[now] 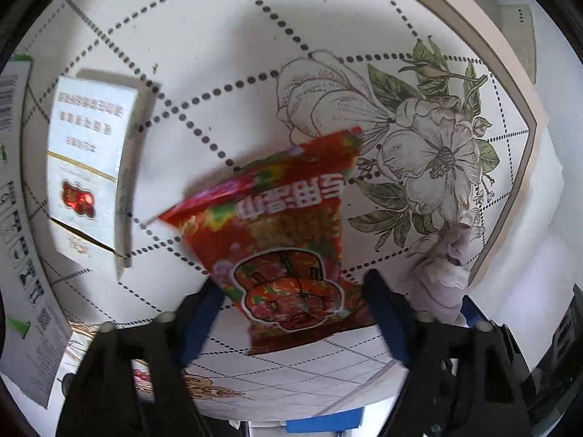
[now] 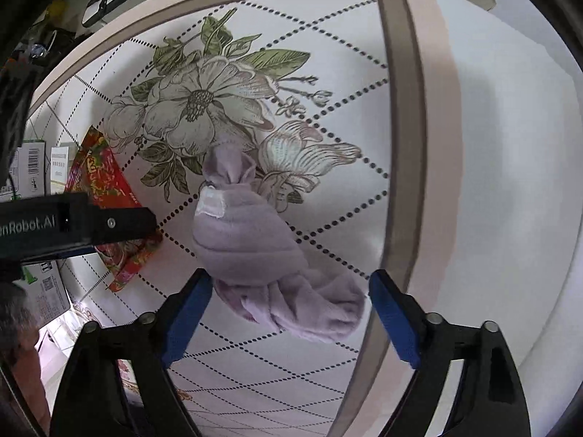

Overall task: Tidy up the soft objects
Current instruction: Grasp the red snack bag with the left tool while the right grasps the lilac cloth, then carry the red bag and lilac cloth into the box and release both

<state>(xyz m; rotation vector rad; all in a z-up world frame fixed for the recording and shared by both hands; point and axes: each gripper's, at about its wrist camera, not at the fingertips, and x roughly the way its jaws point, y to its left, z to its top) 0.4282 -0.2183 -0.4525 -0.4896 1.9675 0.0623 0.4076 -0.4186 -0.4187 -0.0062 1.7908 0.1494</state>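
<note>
White floral cloth is covering the desk (image 1: 226, 36). Between the left gripper (image 1: 293, 293) fingers, a red packet (image 1: 284, 240) is lying, pads seemingly touching its edges. Right gripper (image 2: 289, 291) fingers are spreading around a lilac bundled cloth (image 2: 251, 240), unclenched. Beyond the left fingers, a white box (image 1: 87, 160) is resting.

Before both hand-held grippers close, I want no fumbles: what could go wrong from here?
The left hand-held gripper straddles only the near end of the slick red packet, so it could slip or swing.
The right hand-held gripper brackets the loose end of the lilac cloth bundle, which might unroll when lifted.
</note>
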